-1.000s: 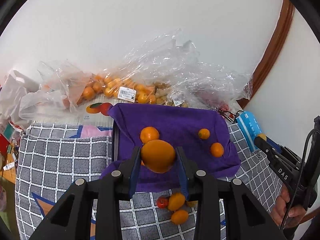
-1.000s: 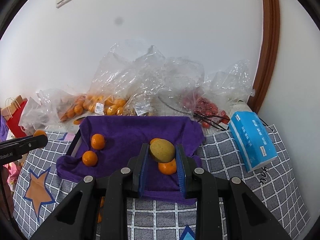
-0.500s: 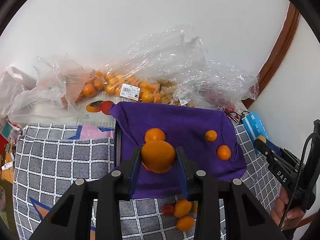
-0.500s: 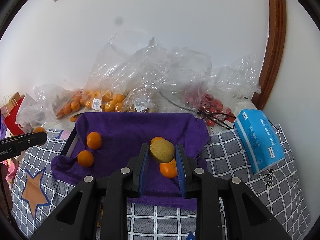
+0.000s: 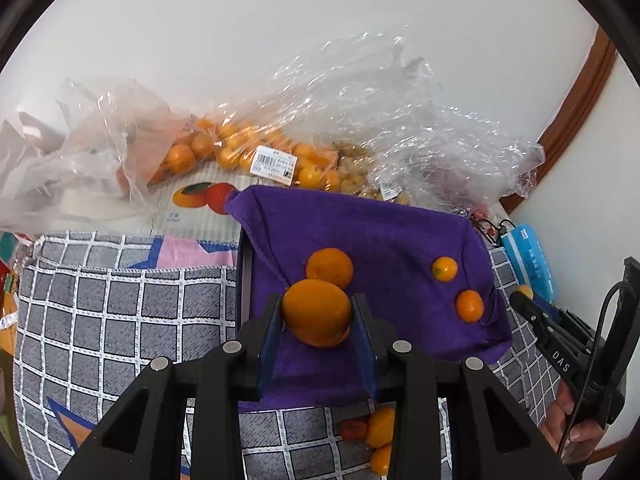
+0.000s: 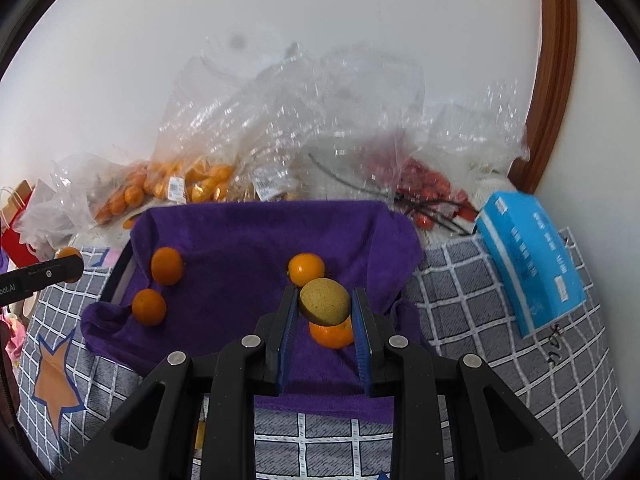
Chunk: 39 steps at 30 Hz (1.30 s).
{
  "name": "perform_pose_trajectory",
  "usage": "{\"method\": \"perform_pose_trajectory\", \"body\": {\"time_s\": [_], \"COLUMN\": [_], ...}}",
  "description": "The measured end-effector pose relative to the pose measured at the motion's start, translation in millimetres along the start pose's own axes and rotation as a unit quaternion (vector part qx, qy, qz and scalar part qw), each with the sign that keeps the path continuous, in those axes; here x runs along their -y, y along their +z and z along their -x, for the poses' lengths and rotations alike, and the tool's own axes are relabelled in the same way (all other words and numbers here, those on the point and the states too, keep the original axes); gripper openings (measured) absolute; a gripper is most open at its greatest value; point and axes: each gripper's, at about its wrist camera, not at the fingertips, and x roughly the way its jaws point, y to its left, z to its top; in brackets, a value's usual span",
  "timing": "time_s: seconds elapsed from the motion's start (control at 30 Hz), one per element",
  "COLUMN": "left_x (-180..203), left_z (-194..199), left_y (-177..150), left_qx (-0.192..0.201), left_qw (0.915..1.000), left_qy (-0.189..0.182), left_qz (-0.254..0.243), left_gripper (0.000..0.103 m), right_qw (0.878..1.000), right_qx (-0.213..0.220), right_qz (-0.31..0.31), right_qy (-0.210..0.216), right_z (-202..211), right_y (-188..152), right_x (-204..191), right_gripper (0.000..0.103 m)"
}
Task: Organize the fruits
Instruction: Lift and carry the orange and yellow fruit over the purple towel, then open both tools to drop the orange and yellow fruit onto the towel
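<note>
- Left wrist view: a tray [image 5: 241, 280] draped with a purple towel [image 5: 380, 232] is seen, with three oranges lying on the towel: one [image 5: 330, 267] just beyond the claw tips, two smaller ones [image 5: 444, 269] [image 5: 469, 306] towards the right.
- A large orange [image 5: 317, 312] is gripped between the pads of the left claw [image 5: 318, 322], above the near part of the towel.
- Right wrist view: a yellow-green fruit [image 6: 325, 301] is clamped in the right claw [image 6: 325, 312], over the towel, with an orange [image 6: 332, 334] seen right under it.
- Clear plastic bags [image 5: 248, 152] of small oranges are piled along the back, against a white wall [image 5: 280, 40]; a bag of red fruit [image 6: 424, 188] is seen at the right.
- The bench is covered by a grey checked cloth [image 5: 120, 312]; a blue tissue pack [image 6: 532, 260] lies on it to the right of the tray.
- A few loose fruits [image 5: 380, 428] lie on the cloth at the tray's near edge.
- A brown wooden door frame [image 6: 556, 80] is seen at the right.
</note>
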Motion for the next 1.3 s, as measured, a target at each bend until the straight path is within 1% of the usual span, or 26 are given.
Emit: {"method": "perform_pose_trajectory", "body": {"time_s": [0.3, 0.4, 0.6, 0.8, 1.07, 1.13, 1.23, 1.3], "left_x": [-8.4, -7.3, -9.3, -11.4, -14.2, -12.3, -6.8, -5.1], "left_z": [-24.3, -32.6, -44.0, -53.5, -61.8, -62.8, -63.2, -62.4], "left_y": [-6.9, -11.9, -20.1, -23.7, -27.4, -27.5, -29.1, -30.0], "left_qx": [-0.027, -0.038, -0.058, -0.069, -0.076, -0.077, -0.079, -0.078], "left_qw": [0.9996, 0.9992, 0.9983, 0.9975, 0.997, 0.9968, 0.9955, 0.9951], "left_qy": [0.005, 0.009, 0.012, 0.014, 0.011, 0.015, 0.026, 0.031], "left_qz": [0.006, 0.003, -0.001, -0.005, -0.009, -0.017, -0.044, -0.051], "left_gripper": [0.033, 0.033, 0.033, 0.033, 0.033, 0.033, 0.033, 0.033], "right_qw": [0.999, 0.998, 0.997, 0.996, 0.996, 0.996, 0.996, 0.997], "right_qx": [-0.05, -0.06, -0.074, -0.09, -0.091, -0.089, -0.086, -0.082], "right_qz": [-0.001, 0.001, 0.003, 0.009, 0.013, 0.016, 0.016, 0.015], "right_qy": [0.004, 0.004, 0.005, 0.003, -0.006, -0.008, -0.007, -0.007], "right_z": [-30.9, -36.5, -46.2, -57.4, -61.0, -59.8, -55.0, -50.6], "right_y": [-23.9, -28.4, -33.8, -39.0, -37.4, -38.1, -38.4, -39.8], "right_x": [0.7, -0.2, -5.3, -11.9, -14.1, -15.3, -15.0, -13.7], "right_gripper": [0.026, 0.026, 0.026, 0.026, 0.026, 0.027, 0.031, 0.039]}}
